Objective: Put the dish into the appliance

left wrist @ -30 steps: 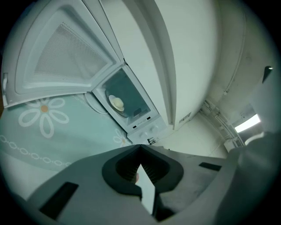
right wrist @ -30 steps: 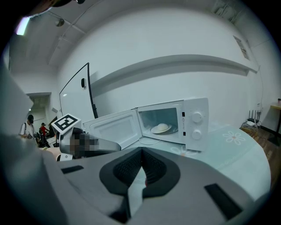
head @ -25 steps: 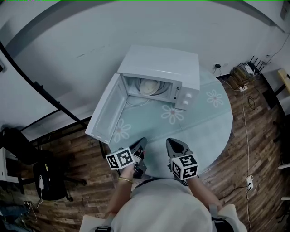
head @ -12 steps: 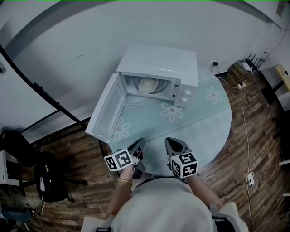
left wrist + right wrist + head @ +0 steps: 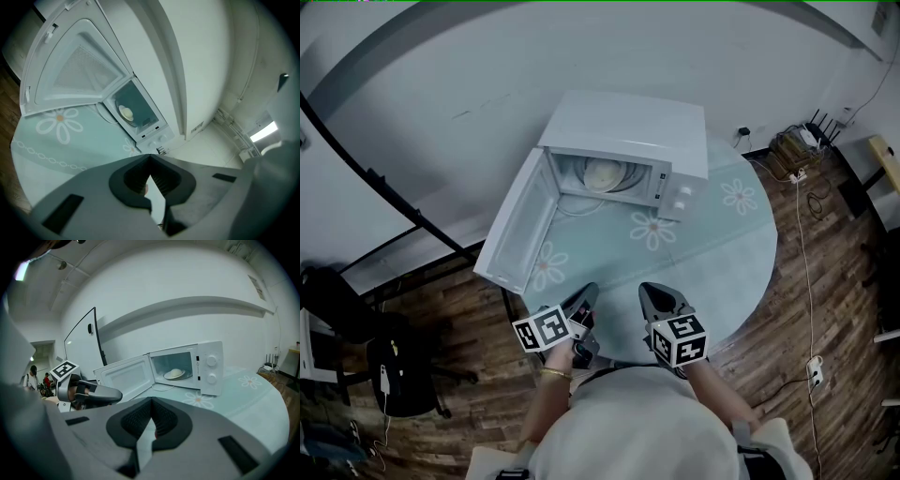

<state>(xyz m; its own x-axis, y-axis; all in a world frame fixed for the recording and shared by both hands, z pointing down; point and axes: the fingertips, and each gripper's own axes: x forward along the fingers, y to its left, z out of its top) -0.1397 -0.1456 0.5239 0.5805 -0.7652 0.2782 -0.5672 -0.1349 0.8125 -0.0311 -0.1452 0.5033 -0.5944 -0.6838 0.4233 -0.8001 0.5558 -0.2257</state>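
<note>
Dish (image 5: 605, 174) sits inside the microwave (image 5: 628, 131), well ahead of both sets of fingertips. What seems left is shutting the door (image 5: 517, 230), open ahead-left of the left gripper (image 5: 589, 294); nudge it gently with a flat jaw side so the microwave stays put. Left and right gripper (image 5: 650, 293) are clenched on nothing, side by side over the table's (image 5: 722, 253) near edge, pointing at the microwave.
</note>
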